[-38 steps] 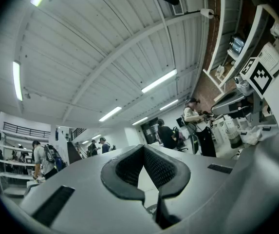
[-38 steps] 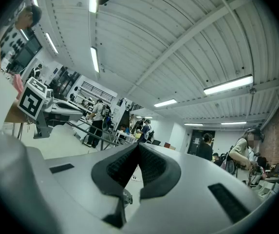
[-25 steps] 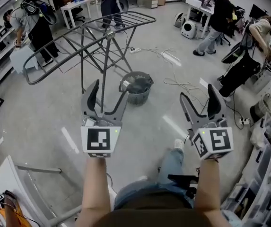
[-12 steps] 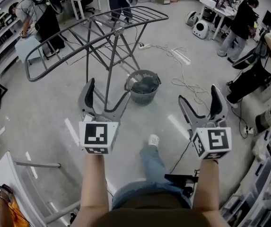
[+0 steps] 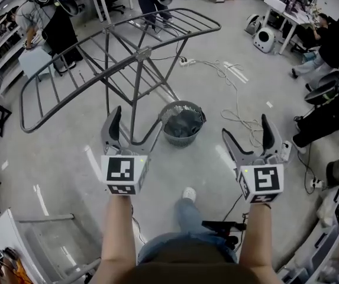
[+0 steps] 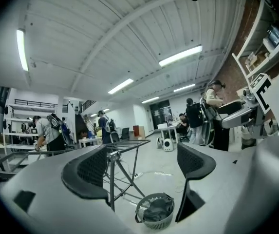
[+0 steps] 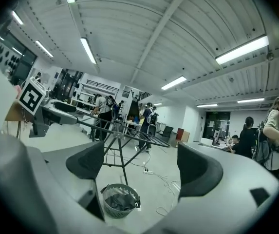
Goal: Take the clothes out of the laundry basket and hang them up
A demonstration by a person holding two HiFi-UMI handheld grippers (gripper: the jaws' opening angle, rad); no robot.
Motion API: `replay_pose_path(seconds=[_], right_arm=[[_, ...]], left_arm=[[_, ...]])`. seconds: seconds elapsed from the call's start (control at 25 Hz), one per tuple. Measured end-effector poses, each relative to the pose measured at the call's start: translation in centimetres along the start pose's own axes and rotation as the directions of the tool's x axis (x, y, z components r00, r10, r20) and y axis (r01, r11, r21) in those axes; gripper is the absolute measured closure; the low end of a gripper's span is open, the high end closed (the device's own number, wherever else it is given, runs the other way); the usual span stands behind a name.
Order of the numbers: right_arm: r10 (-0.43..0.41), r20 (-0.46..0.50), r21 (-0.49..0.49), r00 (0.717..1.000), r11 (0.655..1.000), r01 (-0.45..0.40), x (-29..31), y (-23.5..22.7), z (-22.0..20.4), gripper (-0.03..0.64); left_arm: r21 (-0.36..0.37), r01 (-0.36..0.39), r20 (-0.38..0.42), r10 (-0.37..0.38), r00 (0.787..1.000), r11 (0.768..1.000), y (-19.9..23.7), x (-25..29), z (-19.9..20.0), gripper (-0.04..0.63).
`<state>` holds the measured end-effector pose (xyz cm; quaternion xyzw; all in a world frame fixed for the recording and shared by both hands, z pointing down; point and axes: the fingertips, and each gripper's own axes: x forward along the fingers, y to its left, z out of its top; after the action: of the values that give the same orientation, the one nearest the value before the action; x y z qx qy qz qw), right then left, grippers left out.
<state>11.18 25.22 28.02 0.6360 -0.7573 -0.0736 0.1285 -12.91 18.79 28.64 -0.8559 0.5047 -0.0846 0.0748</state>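
Observation:
A grey mesh laundry basket [image 5: 178, 138] stands on the floor with dark clothes [image 5: 183, 123] inside, just right of the leg of a grey metal drying rack [image 5: 122, 58]. My left gripper [image 5: 136, 118] is held level in front of me, in line with the rack's leg, its jaws just opened wide with nothing between them. My right gripper [image 5: 245, 126] is to the right of the basket, also just opened and empty. The left gripper view has the basket [image 6: 155, 222] low between the open jaws [image 6: 141, 165]. In the right gripper view the basket [image 7: 116, 212] shows at lower left.
White cables and a power strip [image 5: 228, 76] trail across the floor behind the basket. My shoe [image 5: 189, 193] is just short of it. A white table [image 5: 15, 241] is at lower left. People work at desks at the back and at the right, near a small white robot [image 5: 265, 40].
I have stepped forward, so the basket and rack are nearer and lower in view. Both grippers came forward with me and their jaws now stand wider apart.

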Motion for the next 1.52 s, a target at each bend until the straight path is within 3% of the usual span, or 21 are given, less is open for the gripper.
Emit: replay_pose_path(seconds=[0.32, 0.84, 1.0, 1.16, 1.52], right_arm=[[0.046, -0.055, -0.022, 0.997, 0.999, -0.047, 11.1, -5.7, -2.4, 0.166], [0.13, -0.222, 0.048, 0.966, 0.991, -0.122, 19.6, -7.0, -11.6, 0.167], [0.18, -0.297, 0.154, 0.938, 0.978, -0.139, 22.1, -6.3, -15.9, 0.169], [0.196, -0.389, 0.169, 0.9, 0.976, -0.139, 25.5, -6.3, -20.4, 0.172], [0.285, -0.531, 0.268, 0.798, 0.95, -0.161, 33.6, -5.7, -31.1, 0.183]], left_arm=[[-0.019, -0.004, -0.076, 0.003, 0.997, 1.0, 1.1, 11.4, -1.9, 0.143], [-0.072, 0.013, -0.243, -0.03, 0.97, 0.997, 0.5, 19.2, -9.2, 0.161], [-0.107, 0.018, -0.299, -0.049, 0.953, 0.994, 0.4, 21.9, -12.3, 0.167], [-0.143, 0.032, -0.357, -0.082, 0.93, 0.989, 0.4, 25.2, -15.5, 0.169], [-0.21, 0.07, -0.504, -0.169, 0.847, 0.975, -0.5, 33.2, -24.4, 0.19]])
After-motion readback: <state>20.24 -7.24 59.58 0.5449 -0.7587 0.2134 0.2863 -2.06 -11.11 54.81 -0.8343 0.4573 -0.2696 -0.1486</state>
